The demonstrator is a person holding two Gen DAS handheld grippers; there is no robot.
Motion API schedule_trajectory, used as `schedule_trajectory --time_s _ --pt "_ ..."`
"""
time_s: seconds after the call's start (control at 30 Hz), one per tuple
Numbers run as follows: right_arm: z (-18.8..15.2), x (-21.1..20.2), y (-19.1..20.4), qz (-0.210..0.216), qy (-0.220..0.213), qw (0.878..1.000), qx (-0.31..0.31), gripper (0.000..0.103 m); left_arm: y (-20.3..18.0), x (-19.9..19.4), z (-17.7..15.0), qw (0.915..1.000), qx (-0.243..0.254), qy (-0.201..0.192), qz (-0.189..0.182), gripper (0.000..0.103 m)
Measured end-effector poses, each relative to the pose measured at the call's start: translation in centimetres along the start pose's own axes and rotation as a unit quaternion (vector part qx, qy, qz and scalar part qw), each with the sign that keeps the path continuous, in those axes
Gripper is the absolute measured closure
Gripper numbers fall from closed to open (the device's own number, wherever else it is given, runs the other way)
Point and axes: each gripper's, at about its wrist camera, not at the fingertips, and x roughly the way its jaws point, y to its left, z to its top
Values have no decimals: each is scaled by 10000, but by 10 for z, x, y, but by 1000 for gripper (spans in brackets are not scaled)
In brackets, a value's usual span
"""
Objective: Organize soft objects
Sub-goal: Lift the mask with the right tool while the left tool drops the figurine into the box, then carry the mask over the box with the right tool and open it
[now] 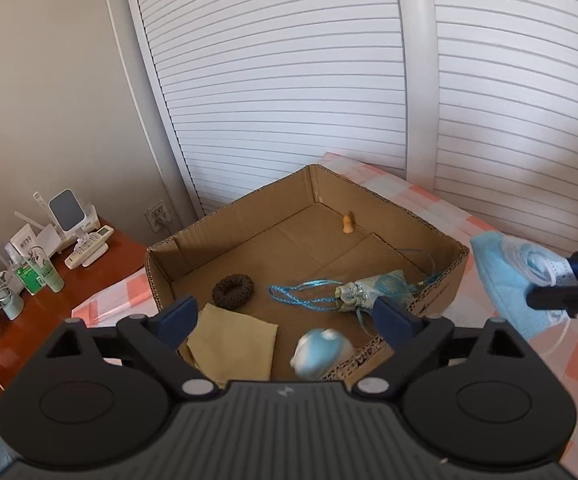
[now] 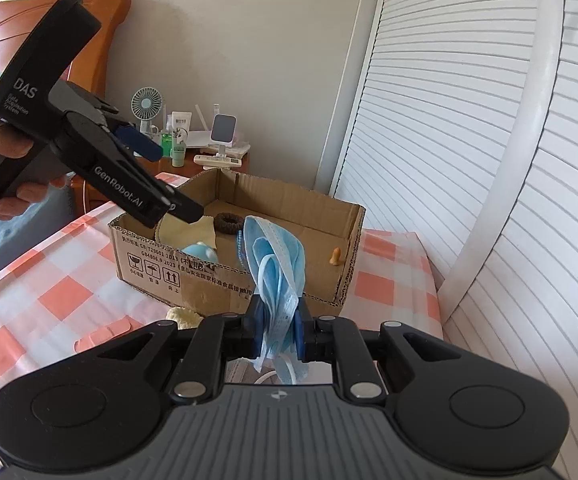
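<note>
Most soft items already lie inside the cardboard box (image 1: 441,300); left tongs (image 1: 285,316) gape empty above it; right tongs (image 2: 280,322) pinch a blue face mask (image 2: 275,256) beside it, seemingly still to go in.

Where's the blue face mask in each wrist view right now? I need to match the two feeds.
Left wrist: blue face mask at the right edge, clamped in the right gripper, outside the cardboard box.
Right wrist: the mask hangs at bottom centre between that gripper's fingers, in front of the box.
Shared landmark: the brown scrunchie inside the box.
</note>
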Motion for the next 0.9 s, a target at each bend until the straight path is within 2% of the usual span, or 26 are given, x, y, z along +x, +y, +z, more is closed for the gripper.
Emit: schedule_trajectory --time_s 0.17,0.27,0.47,0.63,0.9 --pt "8 3 -1 -9 7 10000 -26 85 -7 -20 -21 9995 -69 203 237 1" --pt "17 7 -2 11 2 10000 -26 85 -17 -43 -42 9991 -70 100 404 1" --pt "48 19 -6 103 -45 9999 -5 85 -26 -81 -78 9969 -538 -122 553 1" --pt "81 49 -7 100 -14 9999 -42 85 -28 -95 -95 9935 -850 -219 719 1" --pt "127 118 3 -39 150 9996 -229 85 -32 -99 -128 9947 -824 70 611 1"
